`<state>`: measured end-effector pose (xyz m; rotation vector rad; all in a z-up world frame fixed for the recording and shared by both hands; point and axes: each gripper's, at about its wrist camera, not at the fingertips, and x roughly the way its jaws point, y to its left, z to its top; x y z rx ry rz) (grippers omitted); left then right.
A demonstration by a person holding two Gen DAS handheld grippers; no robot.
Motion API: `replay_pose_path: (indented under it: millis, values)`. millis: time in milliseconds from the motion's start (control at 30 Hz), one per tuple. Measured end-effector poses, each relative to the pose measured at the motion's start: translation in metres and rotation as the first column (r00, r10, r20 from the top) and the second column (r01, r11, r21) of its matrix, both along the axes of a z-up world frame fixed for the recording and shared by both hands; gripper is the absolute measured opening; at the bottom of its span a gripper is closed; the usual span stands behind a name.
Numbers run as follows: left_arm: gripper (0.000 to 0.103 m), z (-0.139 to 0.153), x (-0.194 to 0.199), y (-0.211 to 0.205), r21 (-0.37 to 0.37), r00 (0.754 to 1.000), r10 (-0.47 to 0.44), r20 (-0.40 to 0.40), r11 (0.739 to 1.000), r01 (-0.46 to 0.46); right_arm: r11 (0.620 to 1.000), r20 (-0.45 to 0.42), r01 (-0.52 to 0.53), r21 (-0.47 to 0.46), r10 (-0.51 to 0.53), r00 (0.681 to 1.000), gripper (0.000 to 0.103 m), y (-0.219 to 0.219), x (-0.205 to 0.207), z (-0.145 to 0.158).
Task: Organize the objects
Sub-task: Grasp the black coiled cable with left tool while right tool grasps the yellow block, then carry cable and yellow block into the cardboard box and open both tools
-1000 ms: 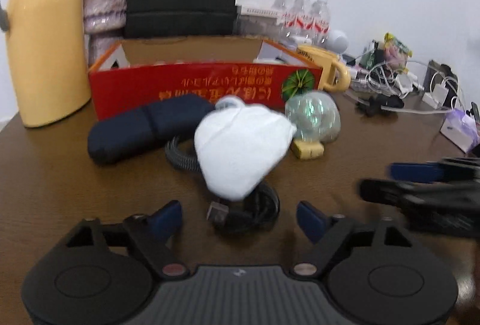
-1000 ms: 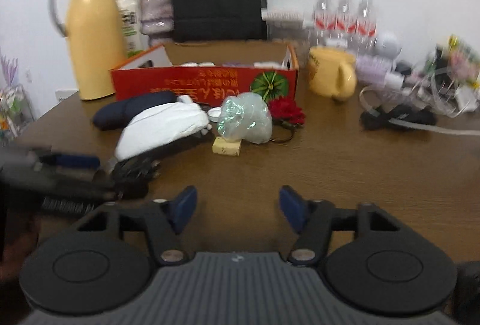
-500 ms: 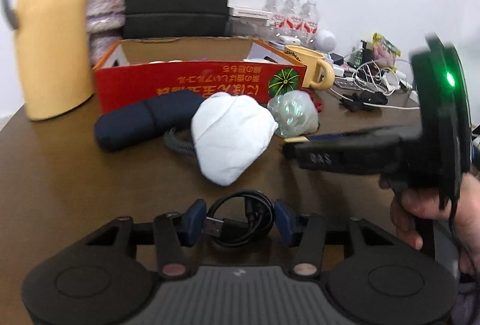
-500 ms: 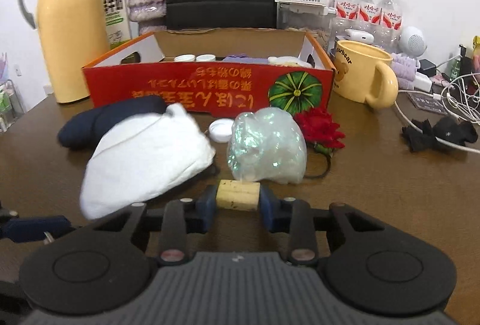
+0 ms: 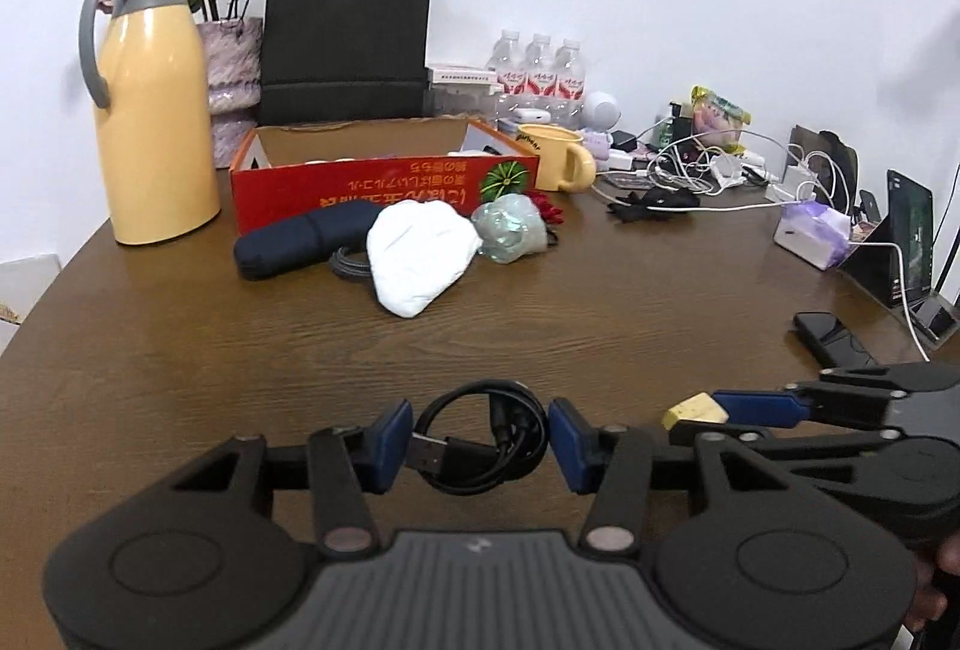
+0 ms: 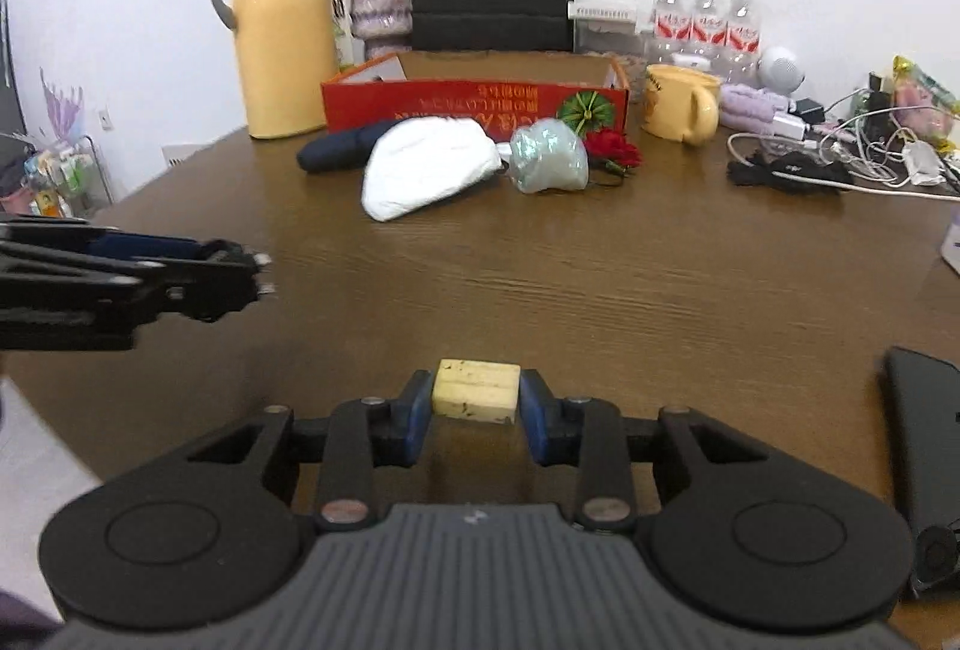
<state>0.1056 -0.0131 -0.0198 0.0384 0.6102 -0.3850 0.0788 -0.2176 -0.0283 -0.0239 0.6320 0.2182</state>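
Brown wood-grain table [image 5: 180, 350] is being shown well below both grippers now — a second ago the tools were being lowered among the clutter, and since then both have been drawn back from the pile, each loaded. A coiled black USB cable [image 5: 480, 446] is being gripped between the closed jaws of the left gripper [image 5: 480, 440], and a small pale-yellow block [image 6: 476, 389] is being pinched by the jaws of the right gripper [image 6: 476, 410]. Two loose items are thus being cleared from the heap, probably for the open red cardboard box [image 5: 384, 185] at the back.

Only in the left view is the cable being seen; in the right view the left tool is being shown side-on, its load hidden, while a dark phone [image 6: 924, 446] is being caught at the edge.
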Motion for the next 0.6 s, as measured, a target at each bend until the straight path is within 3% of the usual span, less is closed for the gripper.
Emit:
replay_pose_path:
  millis: [200,333,400,600]
  values:
    - [0.049,0.006,0.005,0.002,-0.016,1.0,0.014,0.01,1.0,-0.014,1.0,0.045,0.0,0.003,-0.001,0.999,0.032,-0.005,0.0,0.011]
    - [0.049,0.015,0.041,0.006,-0.013,0.998,0.025,0.052,1.0,-0.024,0.999,0.066,-0.015,0.047,0.012,0.998,0.032,-0.011,0.031,0.023]
    - [0.049,0.024,0.074,0.005,0.026,0.996,0.031,0.088,0.999,-0.033,0.999,0.105,-0.017,0.045,0.013,0.994,0.032,-0.013,0.06,0.036]
    - [0.049,0.066,0.212,0.018,-0.018,0.99,0.079,0.117,0.997,-0.078,0.997,0.184,-0.042,0.059,0.03,0.982,0.032,-0.012,0.187,0.082]
